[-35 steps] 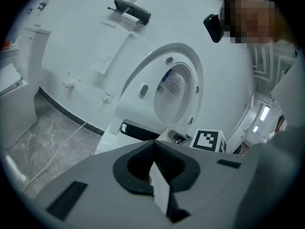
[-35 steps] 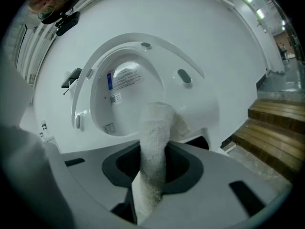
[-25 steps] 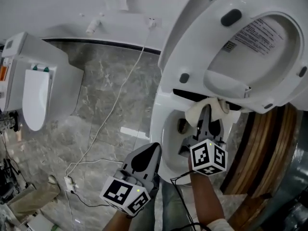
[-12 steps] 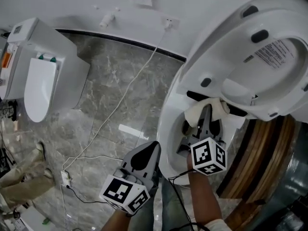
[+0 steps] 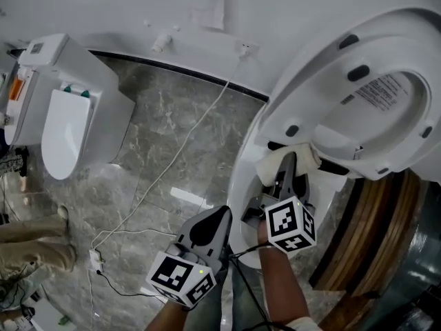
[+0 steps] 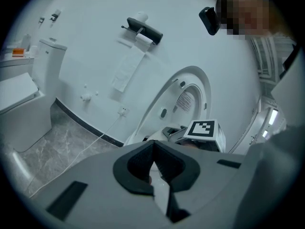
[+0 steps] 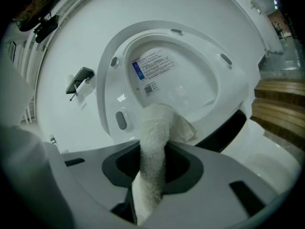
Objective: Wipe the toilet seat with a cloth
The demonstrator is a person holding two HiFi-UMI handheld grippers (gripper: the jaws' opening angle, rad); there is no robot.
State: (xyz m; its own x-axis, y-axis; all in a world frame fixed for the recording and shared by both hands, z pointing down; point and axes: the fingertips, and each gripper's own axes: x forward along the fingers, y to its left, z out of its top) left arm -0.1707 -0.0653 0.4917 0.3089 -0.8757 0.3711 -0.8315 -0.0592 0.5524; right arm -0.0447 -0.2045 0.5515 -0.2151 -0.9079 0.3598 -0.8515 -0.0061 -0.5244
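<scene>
The toilet seat stands raised, its white underside with dark bumpers and a printed label facing me. My right gripper is shut on a cream cloth, which lies against the seat's lower edge above the bowl. In the right gripper view the cloth runs up from between the gripper's jaws to the seat's underside. My left gripper hangs lower left of the bowl, shut with nothing in it; in its own view the gripper points toward the seat.
A second toilet stands at the left on the marble floor. A white cable runs from a wall socket to a power strip. Wooden boards lie right of the bowl. A person's leg shows at the lower left.
My right gripper has shifted a little left and up with the cloth along the seat's lower edge. My left gripper rose slightly and stays shut. The head view has swung.
</scene>
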